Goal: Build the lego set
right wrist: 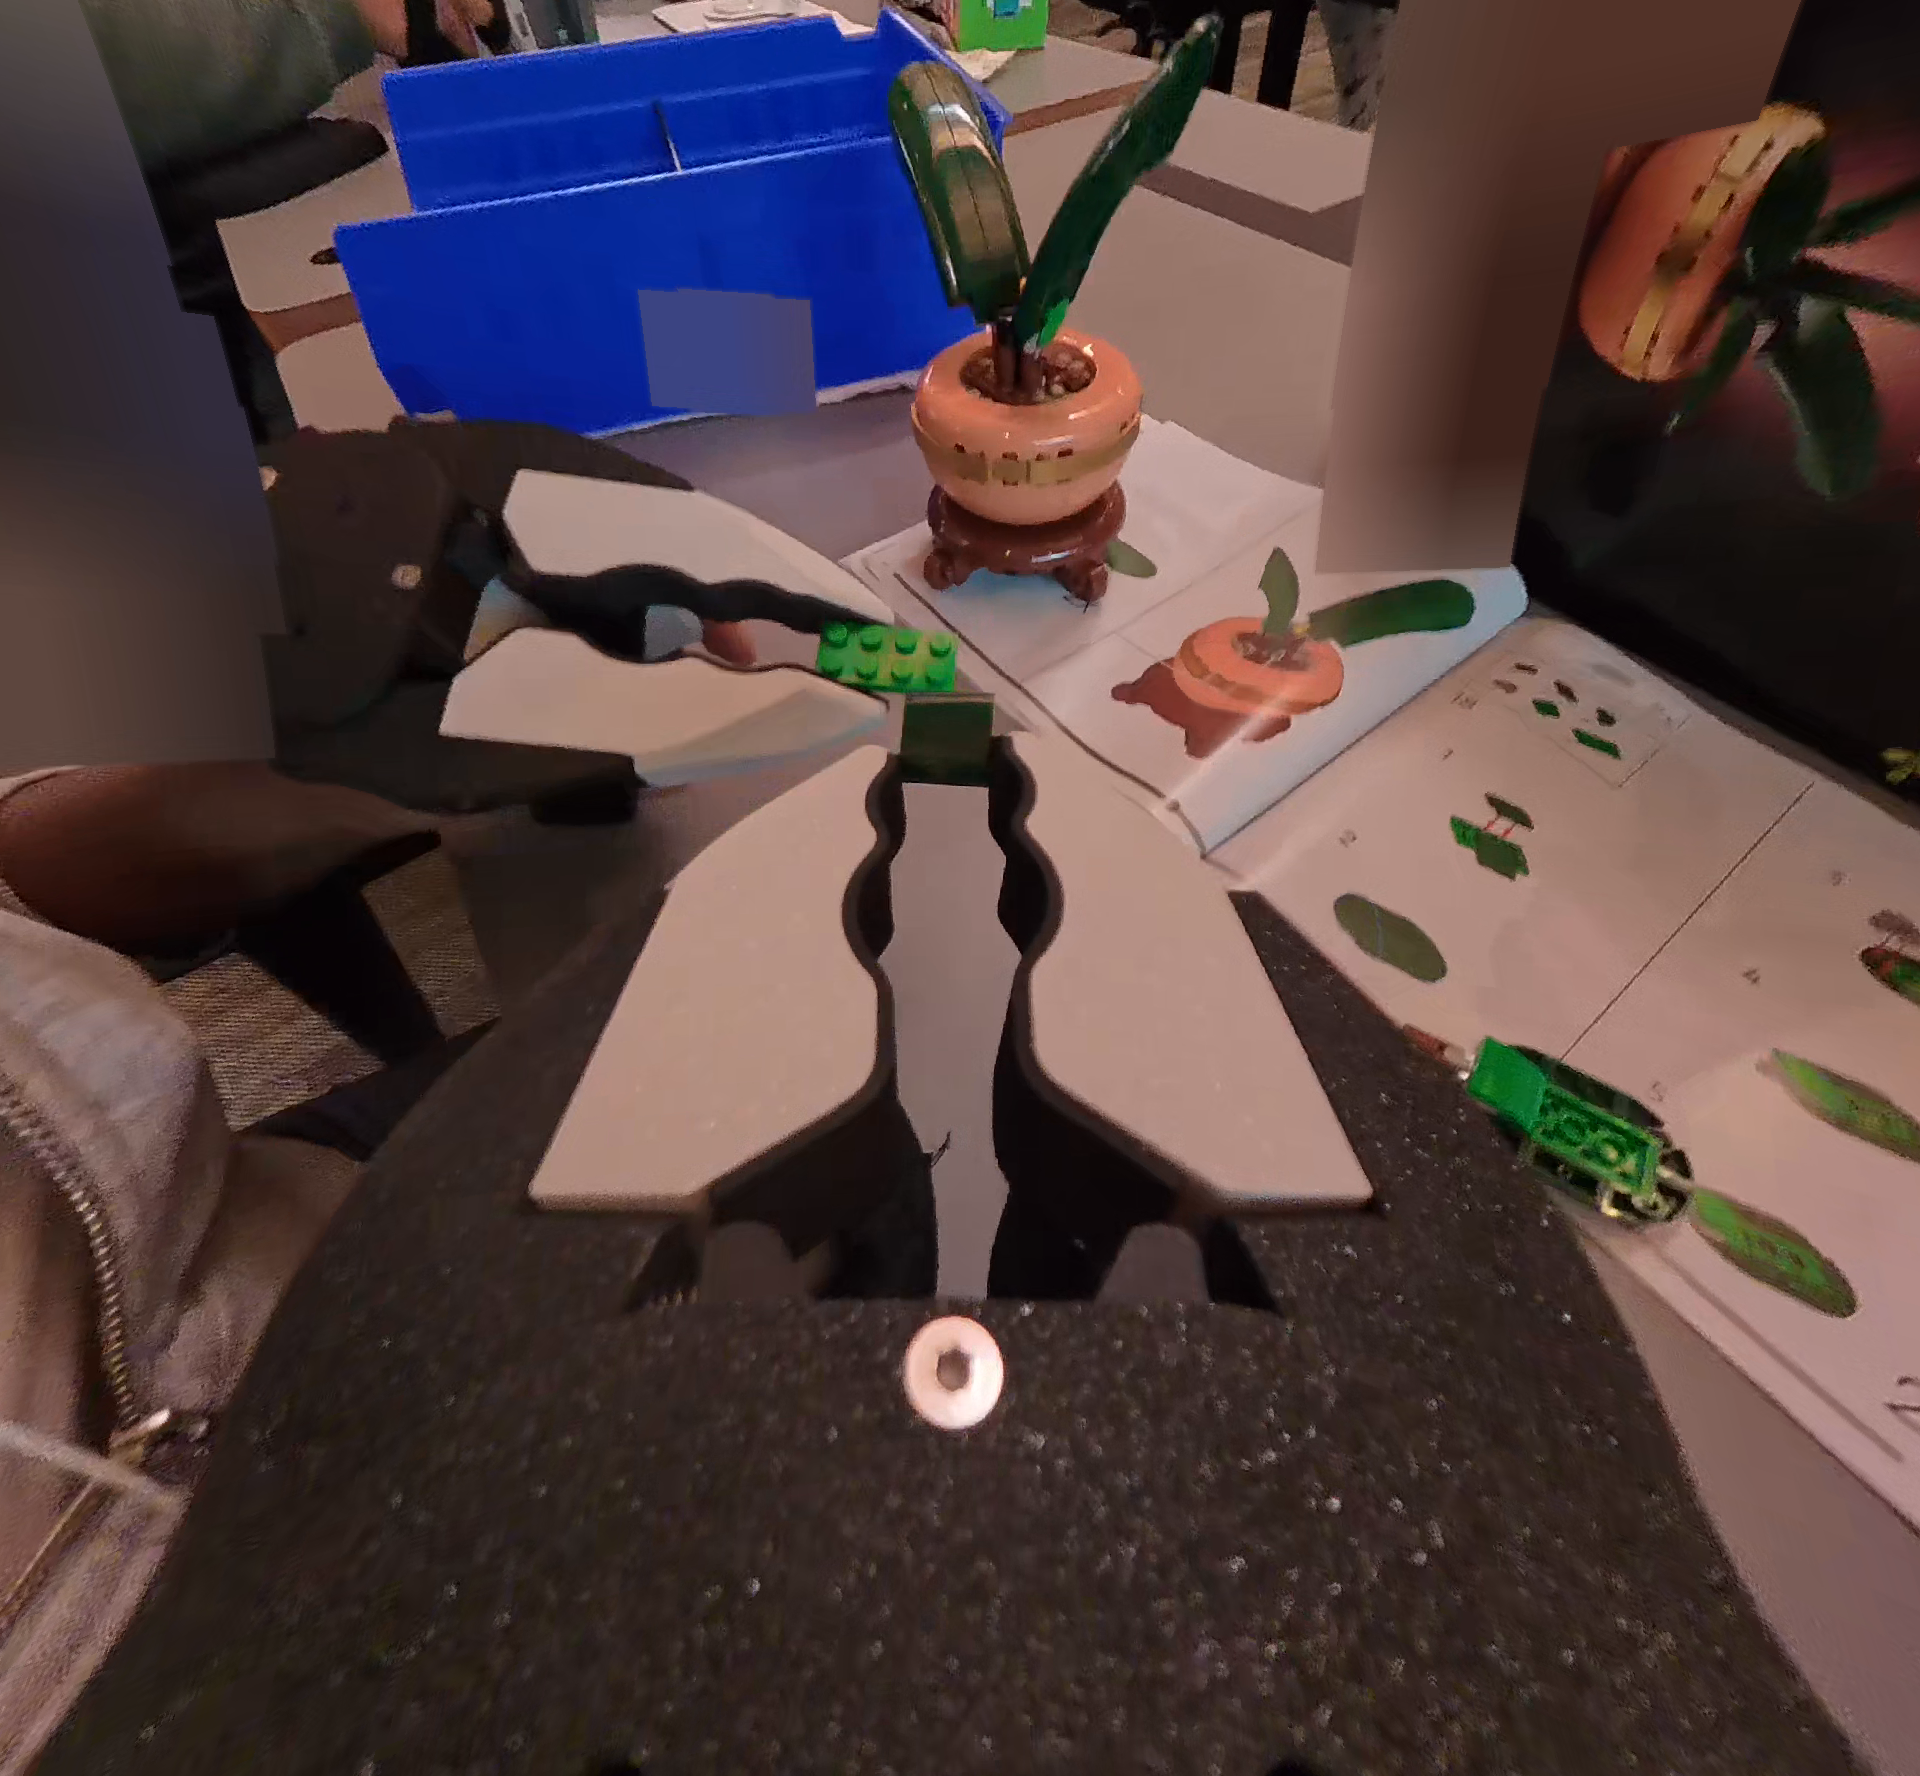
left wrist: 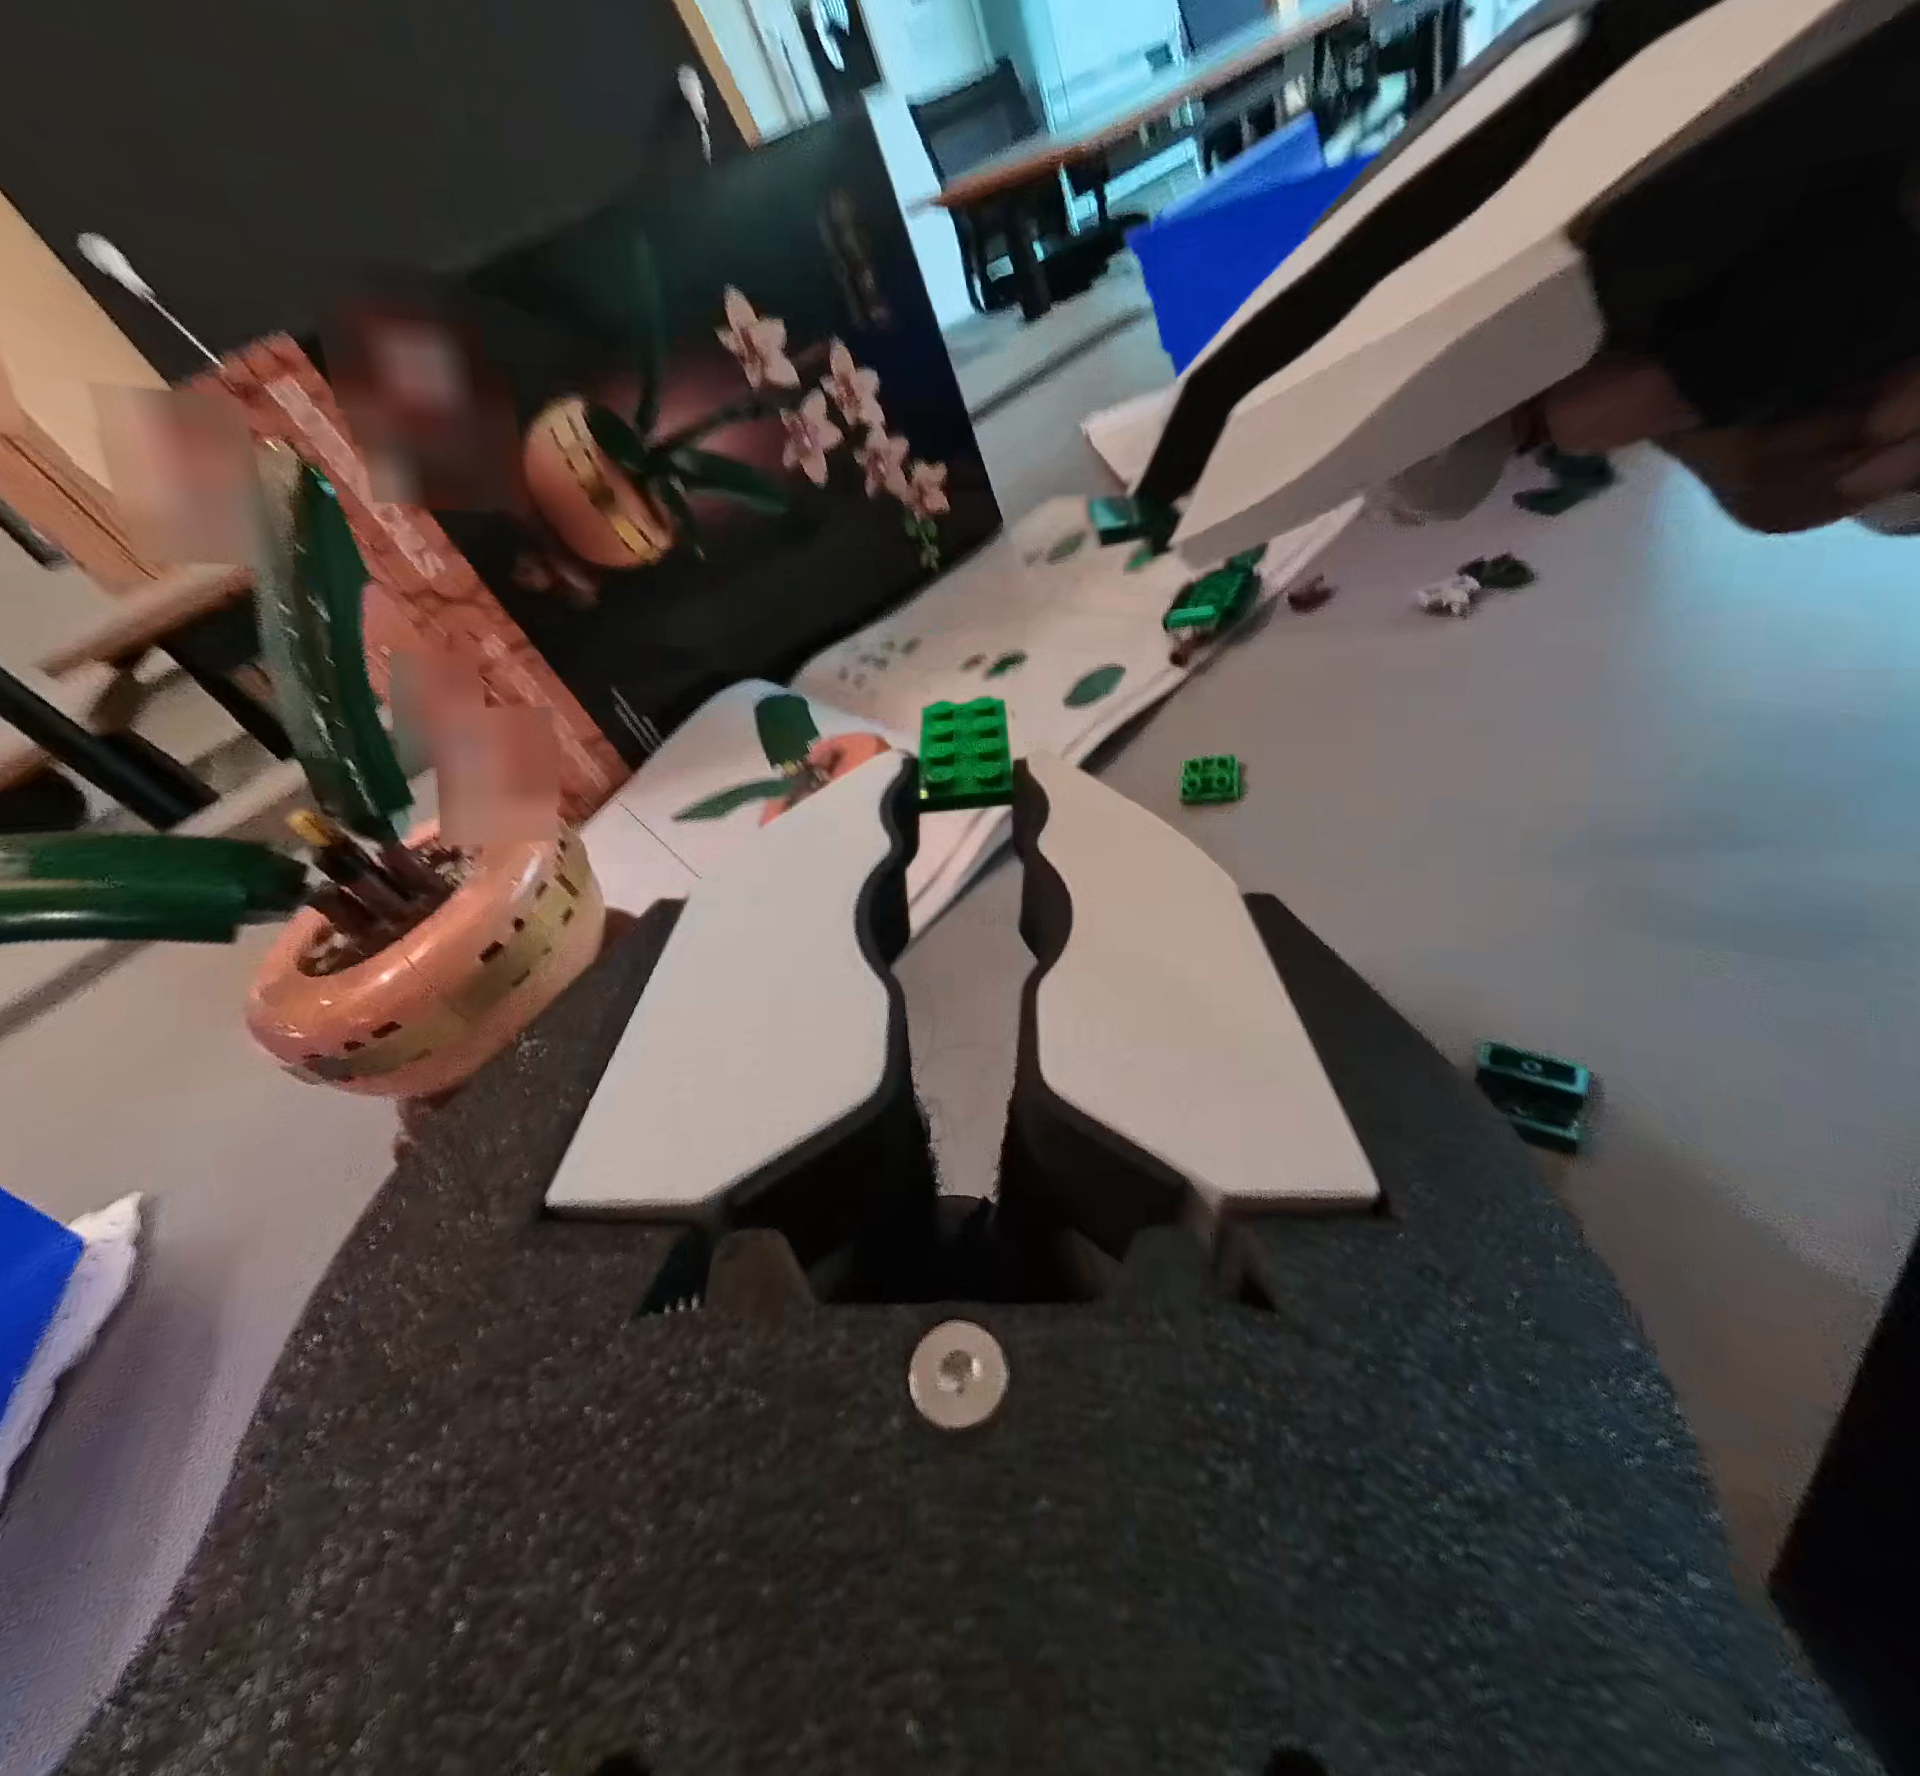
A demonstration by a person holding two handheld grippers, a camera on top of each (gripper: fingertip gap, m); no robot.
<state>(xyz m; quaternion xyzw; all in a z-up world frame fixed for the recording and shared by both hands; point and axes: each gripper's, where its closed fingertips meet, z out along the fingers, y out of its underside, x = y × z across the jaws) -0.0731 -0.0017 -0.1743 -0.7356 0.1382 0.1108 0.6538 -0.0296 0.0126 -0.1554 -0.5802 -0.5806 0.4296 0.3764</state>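
Peach-coloured lego pot with dark green leaves at my left, my left gripper clenched on a bright green studded plate, my right gripper pinching a dark green piece just beside it, instruction booklet lying open to the right.

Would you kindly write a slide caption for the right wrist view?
Right gripper holds a dark green piece beside the left gripper's green plate, before the potted plant.
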